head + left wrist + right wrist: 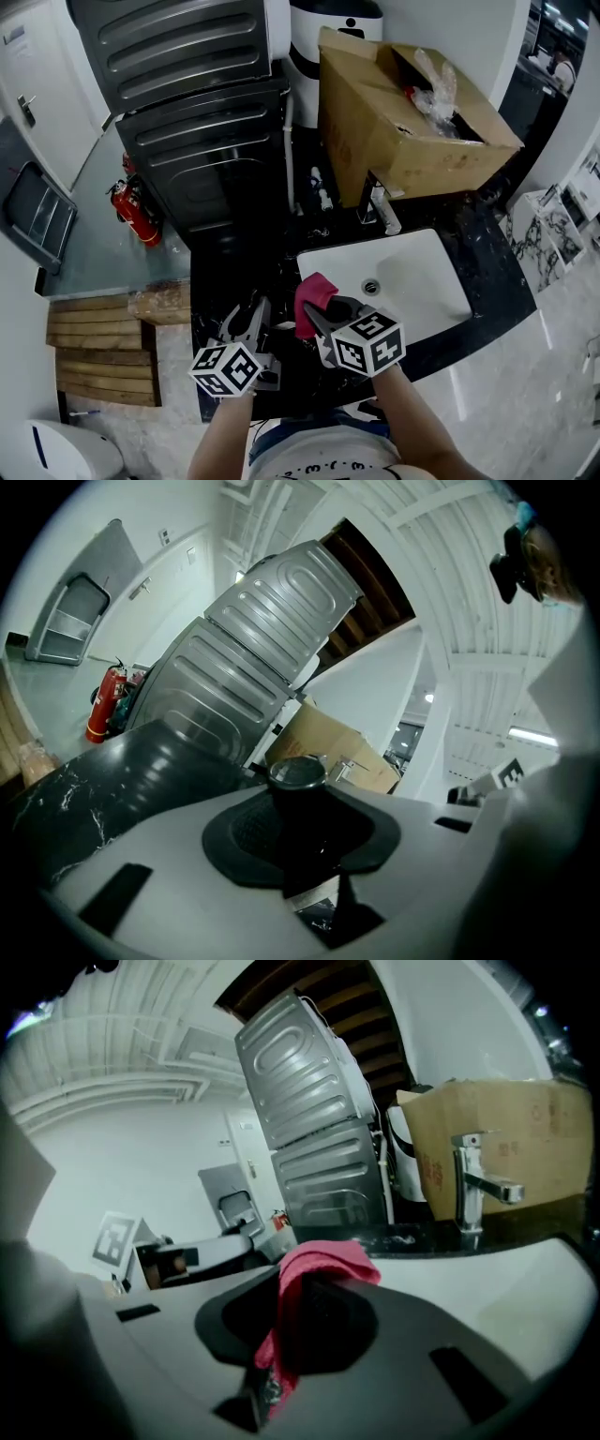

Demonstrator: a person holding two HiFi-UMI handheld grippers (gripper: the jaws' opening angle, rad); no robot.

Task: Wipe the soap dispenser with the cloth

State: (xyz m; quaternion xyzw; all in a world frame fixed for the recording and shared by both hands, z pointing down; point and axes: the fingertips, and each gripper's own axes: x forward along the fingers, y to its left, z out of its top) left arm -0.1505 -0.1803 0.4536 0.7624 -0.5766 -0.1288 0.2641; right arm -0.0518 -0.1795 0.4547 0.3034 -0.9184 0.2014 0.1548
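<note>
Nearest the lens, at the lower centre of the head view, sit the two marker cubes, with the person's forearms below them.

**Tool state**
- Left gripper (pixel 255 319): jaws clenched on a dark upright cylinder with a glossy round cap, taken to be the soap dispenser (pixel 298 789).
- Right gripper (pixel 317 317): jaws clamped on the pink cloth (pixel 315 291), which bunches up above the pads.

**Step in hand**
Judged from the layout, the cloth is being presented to the dispenser. The two grippers sit just beside each other over the dark counter (pixel 511 272), left of the white sink (pixel 427 281). No view shows the cloth touching the dispenser.

**Next move**
The next move probably calls for pressing the cloth against the dispenser body and stroking along it. The left gripper must hold the dispenser steady and upright.

**View differences**
- The left gripper view alone resolves the dispenser. In the head view it is lost against the dark counter.
- The right gripper view alone shows the faucet (pixel 469 1194) from the side, at the right of its frame.
- Only the head view shows how close the two grippers stand.
</note>
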